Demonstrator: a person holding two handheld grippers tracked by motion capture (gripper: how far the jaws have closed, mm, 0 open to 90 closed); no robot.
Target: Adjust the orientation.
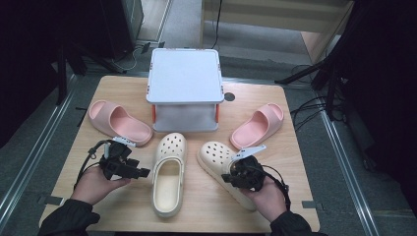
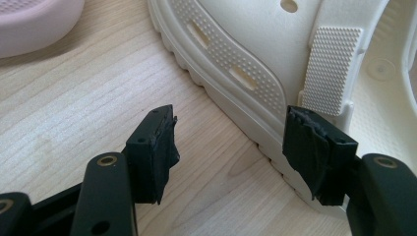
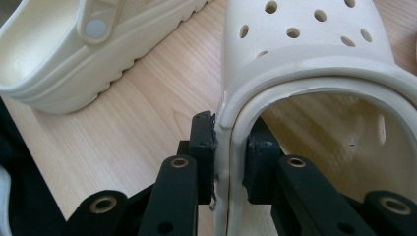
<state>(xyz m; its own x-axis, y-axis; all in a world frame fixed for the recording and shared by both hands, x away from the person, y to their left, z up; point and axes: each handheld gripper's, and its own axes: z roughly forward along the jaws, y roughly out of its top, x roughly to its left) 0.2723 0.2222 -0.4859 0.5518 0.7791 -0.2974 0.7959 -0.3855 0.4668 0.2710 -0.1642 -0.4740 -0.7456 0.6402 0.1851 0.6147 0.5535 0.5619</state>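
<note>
Two cream clogs lie on the wooden table (image 1: 123, 206). The left clog (image 1: 169, 173) points away from me; the right clog (image 1: 219, 160) lies angled toward the back left. My right gripper (image 1: 231, 176) is shut on the side wall of the right clog (image 3: 305, 54), one pad outside and one inside the opening, pinching the rim (image 3: 228, 162). My left gripper (image 1: 145, 172) is open, level beside the left clog's sole (image 2: 231, 93), with its fingertips (image 2: 157, 142) apart and only bare wood between them. The other clog (image 3: 74, 54) lies to the left in the right gripper view.
A pink slide (image 1: 119, 121) lies at the left and another pink slide (image 1: 258, 125) at the right. A white lidded box (image 1: 185, 88) stands at the table's back middle. Dark stands and cables surround the table.
</note>
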